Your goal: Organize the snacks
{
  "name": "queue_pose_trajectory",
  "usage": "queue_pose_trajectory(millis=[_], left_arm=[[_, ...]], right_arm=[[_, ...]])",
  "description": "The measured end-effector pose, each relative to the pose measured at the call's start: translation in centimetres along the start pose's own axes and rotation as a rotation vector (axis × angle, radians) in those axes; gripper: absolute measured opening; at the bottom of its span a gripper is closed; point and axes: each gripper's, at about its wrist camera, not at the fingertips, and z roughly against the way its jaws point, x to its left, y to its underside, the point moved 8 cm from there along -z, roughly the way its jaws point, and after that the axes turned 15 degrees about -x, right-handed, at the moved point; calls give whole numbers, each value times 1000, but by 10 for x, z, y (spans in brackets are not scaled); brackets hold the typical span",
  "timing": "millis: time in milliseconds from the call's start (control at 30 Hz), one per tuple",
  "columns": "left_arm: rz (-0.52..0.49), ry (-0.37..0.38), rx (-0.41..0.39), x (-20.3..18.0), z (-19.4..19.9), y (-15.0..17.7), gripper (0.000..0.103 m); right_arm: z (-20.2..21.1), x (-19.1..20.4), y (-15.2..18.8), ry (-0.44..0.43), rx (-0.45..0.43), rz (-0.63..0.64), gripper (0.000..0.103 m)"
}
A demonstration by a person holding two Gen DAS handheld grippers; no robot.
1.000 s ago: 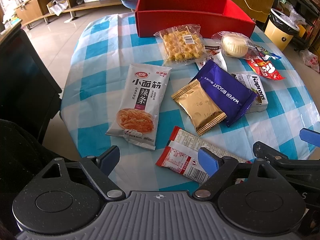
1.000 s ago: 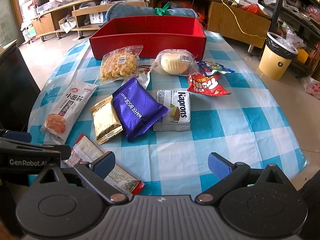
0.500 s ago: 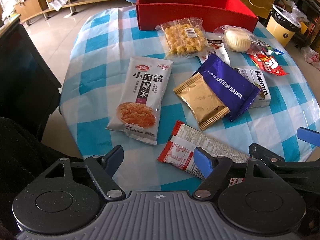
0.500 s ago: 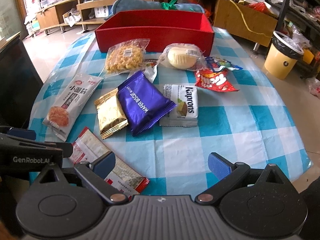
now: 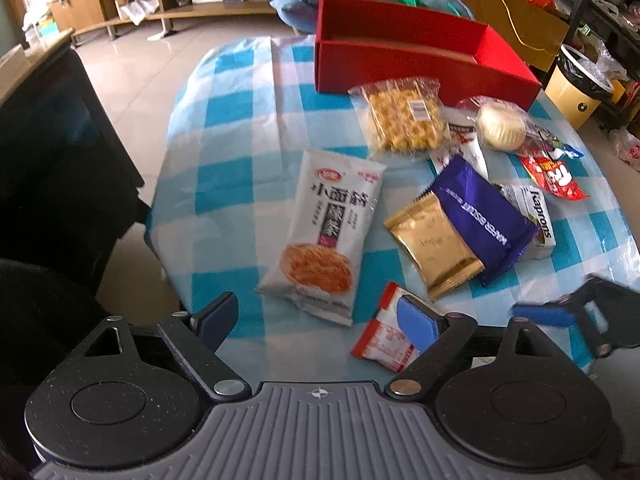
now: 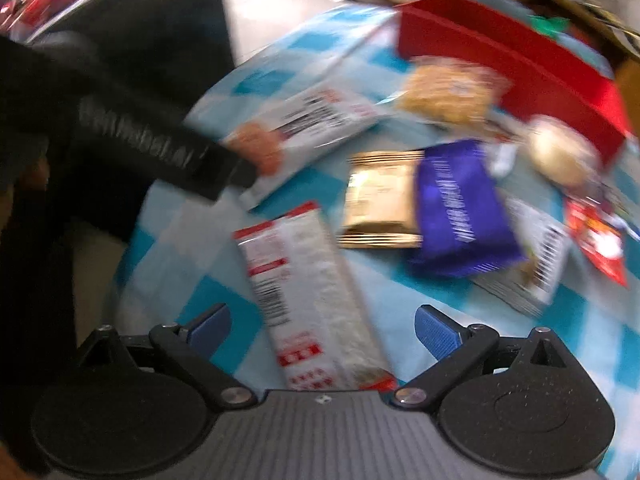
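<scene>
We see the checked table (image 5: 240,152), the red box (image 5: 400,60) at its far edge, snack packets strewn before the box. Our left gripper (image 5: 316,320), just opening, and right gripper (image 6: 322,326), just closing, stand spread; the red-and-white packet (image 6: 304,280) lies untouched between the right's fingers.

Assorted snack packets (image 5: 322,236) before red box (image 5: 408,60)

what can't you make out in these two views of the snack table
- Red box, left wrist view: its near wall hides the inside, so its contents cannot be told.
- Red and white packet, left wrist view: the left tool covers its near end.
- Purple wafer pack, right wrist view: motion blur makes its print unreadable.
- White pack under the purple one: mostly covered in both views.
</scene>
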Motion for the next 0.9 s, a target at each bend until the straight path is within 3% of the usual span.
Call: queue_pose_trajectory(millis=[67, 167, 267, 433, 467, 500, 567, 667, 767, 833, 867, 900], left_arm=[[15, 4, 4, 5, -3, -2, 92], [24, 8, 16, 8, -8, -3, 92], [21, 18, 34, 9, -14, -4, 92], [5, 20, 47, 11, -26, -10, 96], [-3, 22, 50, 10, -29, -11, 96], [-11, 23, 54, 8, -33, -13, 97], [-39, 24, 57, 2, -44, -18, 98], [-67, 19, 89, -7, -62, -22, 98], [-93, 6, 103, -9, -70, -22, 98], [-106, 10, 118, -13, -76, -20, 98], [-118, 11, 124, -16, -79, -20, 98], [-130, 6, 128, -18, -82, -19, 98]], right_arm=[[-13, 7, 5, -35, 43, 24, 83], [-21, 7, 4, -36, 63, 42, 82], [-20, -1, 0, -3, 63, 56, 54], [-10, -15, 0, 22, 69, 46, 46], [-5, -20, -1, 21, 57, 14, 41], [1, -26, -1, 27, 42, -17, 18], [5, -38, 0, 23, 42, -99, 5], [-1, -51, 12, 43, 65, -160, 8], [6, -50, 9, -24, 22, -209, 13], [11, -41, 6, -50, 5, -166, 31], [10, -34, 6, -60, 6, -130, 46], [8, -25, 6, -76, 3, -90, 54]])
